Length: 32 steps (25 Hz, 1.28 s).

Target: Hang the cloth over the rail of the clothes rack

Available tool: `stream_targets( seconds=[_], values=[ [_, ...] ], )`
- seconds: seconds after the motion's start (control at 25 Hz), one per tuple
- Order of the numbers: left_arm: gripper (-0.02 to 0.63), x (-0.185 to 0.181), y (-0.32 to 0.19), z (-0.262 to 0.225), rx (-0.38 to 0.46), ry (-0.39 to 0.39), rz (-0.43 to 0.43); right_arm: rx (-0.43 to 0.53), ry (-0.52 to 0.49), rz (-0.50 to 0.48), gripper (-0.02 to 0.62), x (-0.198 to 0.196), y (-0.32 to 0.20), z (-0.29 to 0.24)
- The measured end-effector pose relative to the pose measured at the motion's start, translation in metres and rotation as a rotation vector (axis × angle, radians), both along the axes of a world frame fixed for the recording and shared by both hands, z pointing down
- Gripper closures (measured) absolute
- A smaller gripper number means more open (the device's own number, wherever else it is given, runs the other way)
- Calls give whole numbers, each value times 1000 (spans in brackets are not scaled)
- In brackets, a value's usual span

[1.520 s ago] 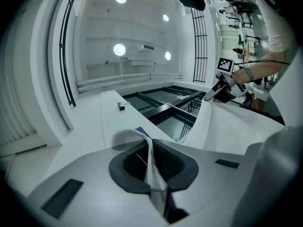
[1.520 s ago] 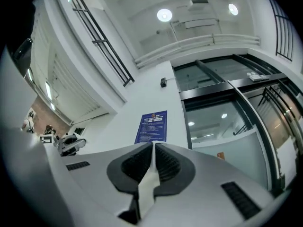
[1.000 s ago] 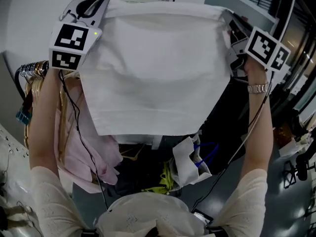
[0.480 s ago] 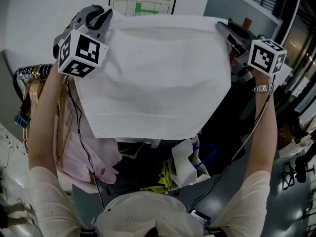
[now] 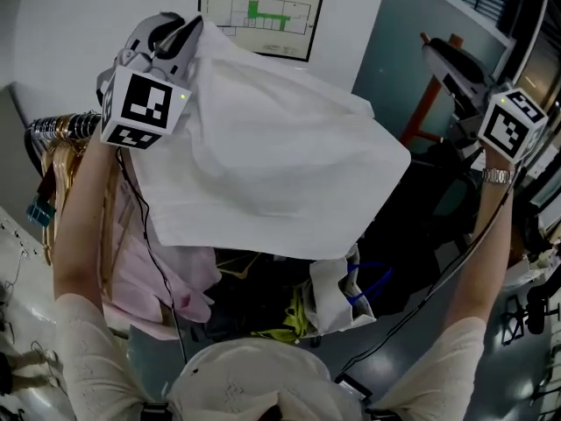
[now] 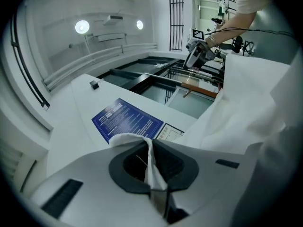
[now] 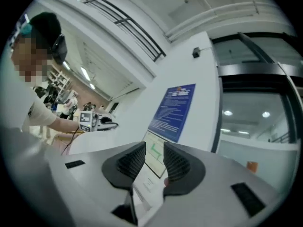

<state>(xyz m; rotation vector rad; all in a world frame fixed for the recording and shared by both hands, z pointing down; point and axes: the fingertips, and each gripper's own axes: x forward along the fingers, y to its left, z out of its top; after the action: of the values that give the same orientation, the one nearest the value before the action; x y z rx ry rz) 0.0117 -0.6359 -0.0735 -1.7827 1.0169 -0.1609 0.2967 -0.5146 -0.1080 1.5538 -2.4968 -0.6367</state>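
Head view: the white cloth hangs in the air in front of the person, above a pink garment and other clothes. It is held by its upper left corner only and slopes down to the right in loose folds. One second ago, and half a second ago, it was stretched flat between both grippers with its top edge level. Since then its right corner has come free and dropped.

The left gripper holds that upper left corner. In the left gripper view its jaws are pressed together on a pinched fold of the cloth, and the rest of the sheet billows off to the right.

The right gripper now stands well apart from the cloth, out to the right, where earlier it held the sheet's edge. In the right gripper view the right gripper has its jaws parted with nothing between them, and only a floor plan on the wall shows through the gap.

The clothes rack, with its row of hangers, sits low at the left behind the left forearm, and the cloth is not on it.
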Motion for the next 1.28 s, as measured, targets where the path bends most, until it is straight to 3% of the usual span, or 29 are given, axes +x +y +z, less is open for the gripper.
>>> stream_targets(
  seconds=[0.12,0.24,0.44,0.72,0.88,1.04,1.28],
  values=[
    [584,3,6,-5,30,17,16,32,131,-171,486,-95,6,-5],
    [584,-2,7,-5,47,35,17,3,201,-311,486,-180,-6,10],
    [584,-4,11,-6,71,60,40,-63,256,-357,486,-254,-57,27],
    [584,-4,15,-7,63,68,84,-134,294,-304,486,-288,-123,45],
    [584,-5,16,-6,39,70,102,-149,253,-311,496,-290,-130,48],
    [583,-6,13,-3,12,68,109,-172,240,-285,560,-290,-133,50],
    [581,-2,11,0,8,17,91,-194,152,-238,566,-278,-144,45]
  ],
)
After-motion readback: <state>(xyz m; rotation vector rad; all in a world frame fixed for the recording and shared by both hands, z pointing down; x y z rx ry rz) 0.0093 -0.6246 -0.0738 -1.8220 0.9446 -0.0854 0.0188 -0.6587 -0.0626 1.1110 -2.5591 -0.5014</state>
